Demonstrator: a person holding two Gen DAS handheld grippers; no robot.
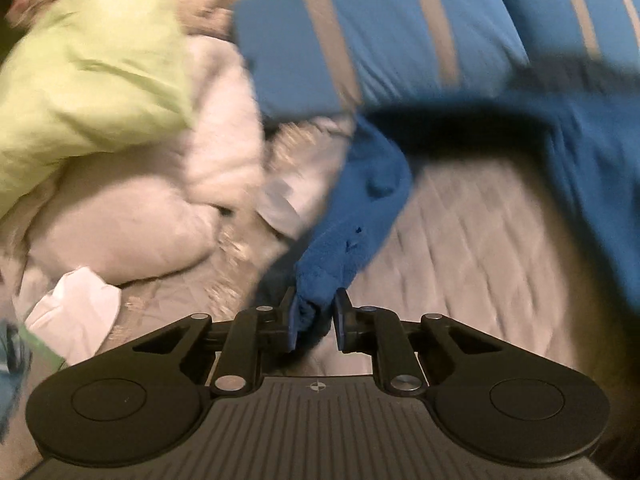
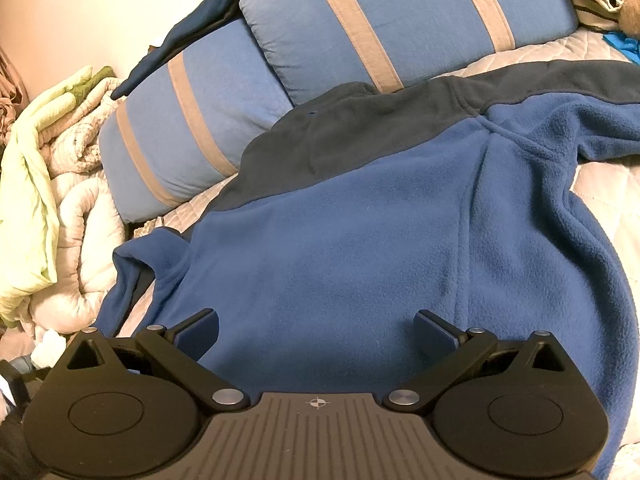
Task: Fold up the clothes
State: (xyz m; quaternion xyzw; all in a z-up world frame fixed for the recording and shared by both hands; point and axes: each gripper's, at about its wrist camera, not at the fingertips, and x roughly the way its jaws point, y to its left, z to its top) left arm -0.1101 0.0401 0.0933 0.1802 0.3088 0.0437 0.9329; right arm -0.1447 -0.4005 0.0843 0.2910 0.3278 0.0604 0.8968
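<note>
Home bedroom, quilted bedspread (image 2: 600, 46), blue striped pillows (image 2: 400, 20), heaped bedding (image 2: 76, 200) beside the wall (image 2: 100, 12)

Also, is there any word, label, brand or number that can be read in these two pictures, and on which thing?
None can be read.
The blue fleece jacket shows no print.
The blue pillows with beige stripes show none.
A white tag on the pale bedding is too blurred to read.

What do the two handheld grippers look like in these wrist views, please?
Both the left gripper and the right gripper share one build: matte black linkage arms with silver pivot pins, two round black discs at the base, a grey ribbed plate bearing a small crosshair mark, and flat dark blue finger pads. No cables or sleeves show.
</note>
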